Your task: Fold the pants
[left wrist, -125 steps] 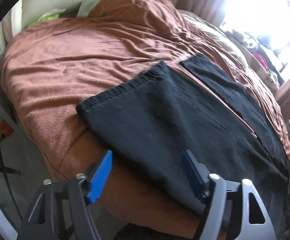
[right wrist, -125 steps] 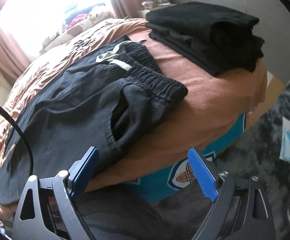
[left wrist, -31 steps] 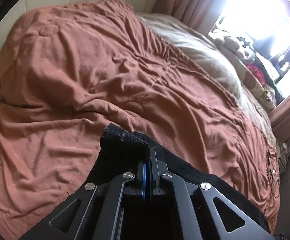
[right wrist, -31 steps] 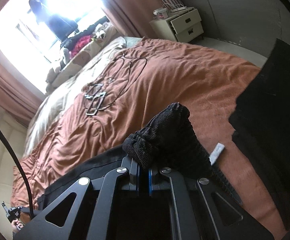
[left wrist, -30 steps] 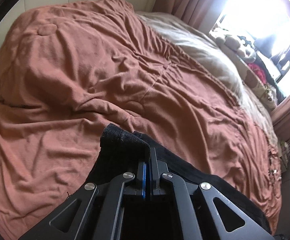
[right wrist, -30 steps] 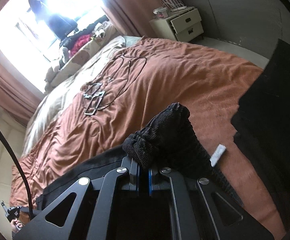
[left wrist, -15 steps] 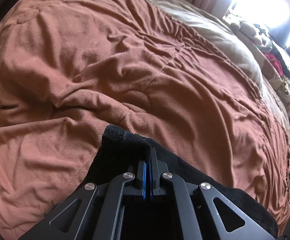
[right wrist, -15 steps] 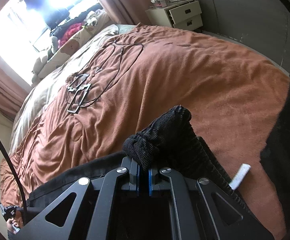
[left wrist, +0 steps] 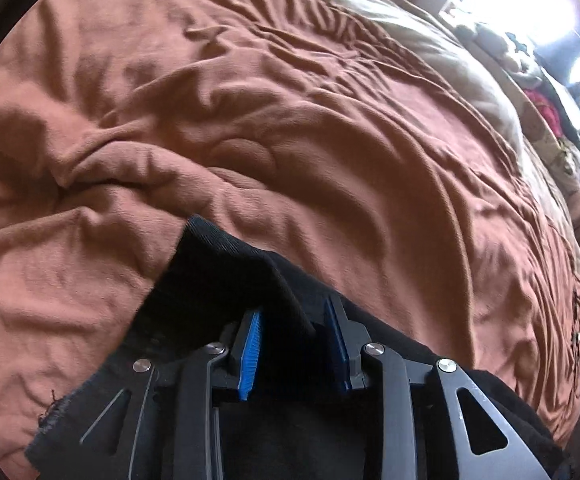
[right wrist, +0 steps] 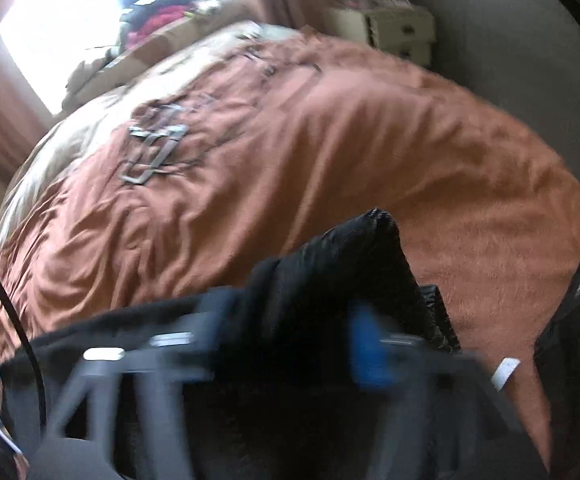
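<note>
Opening both sets of jaws: left gripper (left wrist: 293, 344) and right gripper (right wrist: 290, 344), pants (left wrist: 226, 280) loose between pads, on bed (left wrist: 329, 120) at 12 o'clock.

The pants (left wrist: 226, 280) lie on the bed (left wrist: 329, 140), at its near edge. Beyond the pants, farther across the bed, a cable (right wrist: 154, 152) rests on the cover. A nightstand (right wrist: 393, 28) stands behind the bed's far corner, by the wall.
</note>
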The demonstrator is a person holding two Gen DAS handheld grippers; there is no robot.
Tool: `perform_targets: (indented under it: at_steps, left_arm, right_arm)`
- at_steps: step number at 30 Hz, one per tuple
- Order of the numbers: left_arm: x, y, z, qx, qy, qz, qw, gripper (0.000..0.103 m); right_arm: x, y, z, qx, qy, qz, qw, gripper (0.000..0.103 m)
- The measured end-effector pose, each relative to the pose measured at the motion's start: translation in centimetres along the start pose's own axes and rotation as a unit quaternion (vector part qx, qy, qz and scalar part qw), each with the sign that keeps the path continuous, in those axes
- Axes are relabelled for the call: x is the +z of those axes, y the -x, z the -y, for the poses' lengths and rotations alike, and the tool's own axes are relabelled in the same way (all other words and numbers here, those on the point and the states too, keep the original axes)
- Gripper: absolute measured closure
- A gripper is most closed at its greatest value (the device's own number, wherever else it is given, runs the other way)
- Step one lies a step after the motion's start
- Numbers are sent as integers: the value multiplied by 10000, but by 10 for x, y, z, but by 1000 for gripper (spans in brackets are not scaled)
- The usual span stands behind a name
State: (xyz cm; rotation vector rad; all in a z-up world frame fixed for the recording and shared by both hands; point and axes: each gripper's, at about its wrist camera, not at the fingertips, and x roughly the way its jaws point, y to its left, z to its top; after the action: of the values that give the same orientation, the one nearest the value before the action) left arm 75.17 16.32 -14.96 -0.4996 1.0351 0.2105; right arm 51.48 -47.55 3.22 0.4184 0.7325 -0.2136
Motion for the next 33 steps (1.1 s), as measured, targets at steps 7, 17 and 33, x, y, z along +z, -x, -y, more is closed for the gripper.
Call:
perform_targets:
  at_steps: [7, 17, 33]
  left_arm:
    - [1, -4, 7, -178, 22, -67, 9998, 70]
    - [5, -7, 3, -235, 174, -86, 9995, 82]
    - [7, -10, -4, -245, 72, -145, 9996, 100]
  right_arm:
    - [-9, 21, -76, 455, 1365, 106, 9895, 23]
    - [-32, -37, -205, 1014, 3043, -493, 9459, 29]
    - [-64, -132, -327, 1244, 4608, -1168, 8709, 40]
